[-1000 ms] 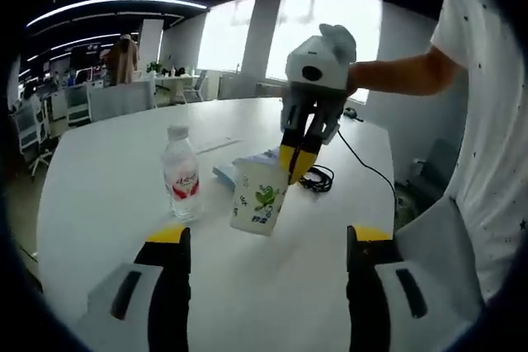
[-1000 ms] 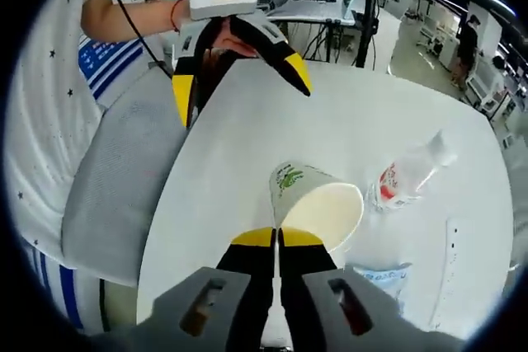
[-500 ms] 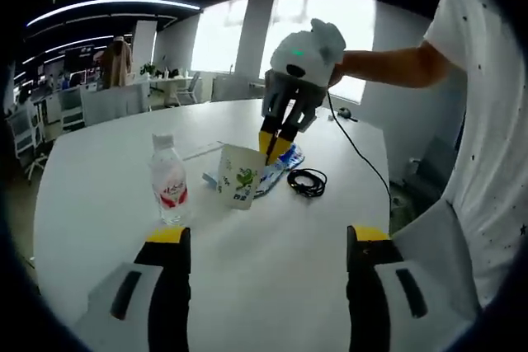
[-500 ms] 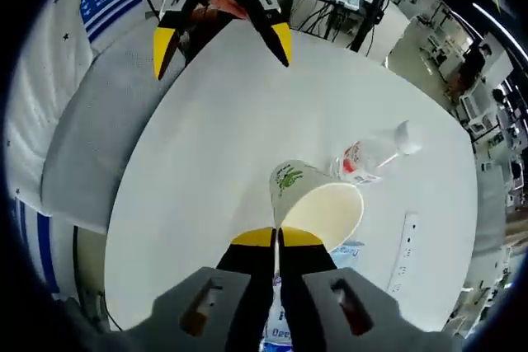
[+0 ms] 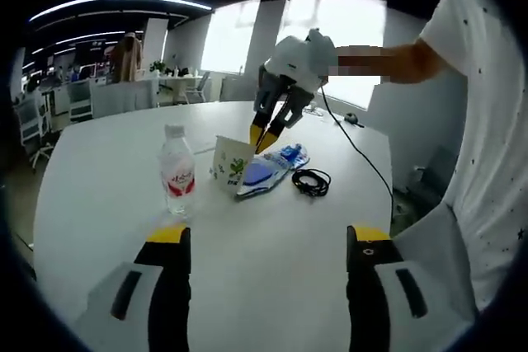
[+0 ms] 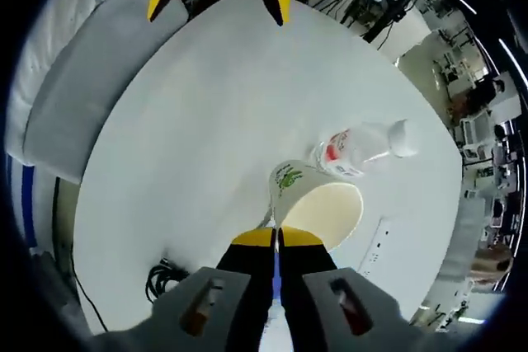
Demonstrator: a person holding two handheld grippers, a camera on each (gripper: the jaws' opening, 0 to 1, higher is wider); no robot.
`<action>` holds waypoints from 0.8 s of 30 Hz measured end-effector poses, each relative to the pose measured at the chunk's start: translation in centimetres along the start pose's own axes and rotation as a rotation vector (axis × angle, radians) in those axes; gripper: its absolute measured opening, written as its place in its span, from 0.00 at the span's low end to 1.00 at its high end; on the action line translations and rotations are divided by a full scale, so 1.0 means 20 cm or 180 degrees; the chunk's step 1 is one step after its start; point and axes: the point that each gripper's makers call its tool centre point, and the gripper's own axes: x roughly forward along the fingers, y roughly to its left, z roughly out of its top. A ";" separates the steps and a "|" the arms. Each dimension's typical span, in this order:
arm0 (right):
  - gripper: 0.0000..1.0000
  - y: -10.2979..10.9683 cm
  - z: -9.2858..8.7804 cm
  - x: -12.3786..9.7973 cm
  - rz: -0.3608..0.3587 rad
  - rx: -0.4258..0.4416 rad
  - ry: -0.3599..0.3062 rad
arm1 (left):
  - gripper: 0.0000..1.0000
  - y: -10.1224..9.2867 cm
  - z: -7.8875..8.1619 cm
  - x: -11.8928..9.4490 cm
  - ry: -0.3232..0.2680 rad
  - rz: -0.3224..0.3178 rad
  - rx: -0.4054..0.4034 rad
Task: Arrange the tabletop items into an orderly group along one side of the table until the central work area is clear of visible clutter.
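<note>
The right gripper (image 5: 262,134) carried the paper cup (image 5: 232,165) farther away.

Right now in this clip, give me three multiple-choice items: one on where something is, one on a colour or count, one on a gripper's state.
1. Where does the coiled black cable lie?
A. On the table beside the blue packet
B. Inside the paper cup
C. Around the bottle

2. What colour is the water bottle's label?
A. Green
B. Red and white
C. Black

3. What is the right gripper doing?
A. Open above the bottle
B. Shut on the cup's rim
C. Shut on the cable

Answers:
1. A: the coiled black cable rests on the table next to the blue packet.
2. B: the water bottle shows it.
3. B: the right gripper pinches the paper cup at its rim.
</note>
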 end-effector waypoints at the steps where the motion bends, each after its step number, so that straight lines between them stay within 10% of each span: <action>1: 0.00 -0.02 -0.01 0.01 -0.0009 -0.0071 0.0045 | 0.79 0.00 0.00 0.00 -0.0008 0.0011 -0.0013; 24: 0.00 -0.12 -0.09 0.21 -0.0014 -0.1085 0.0602 | 0.78 0.04 -0.08 -0.06 -0.0061 0.0156 -0.0176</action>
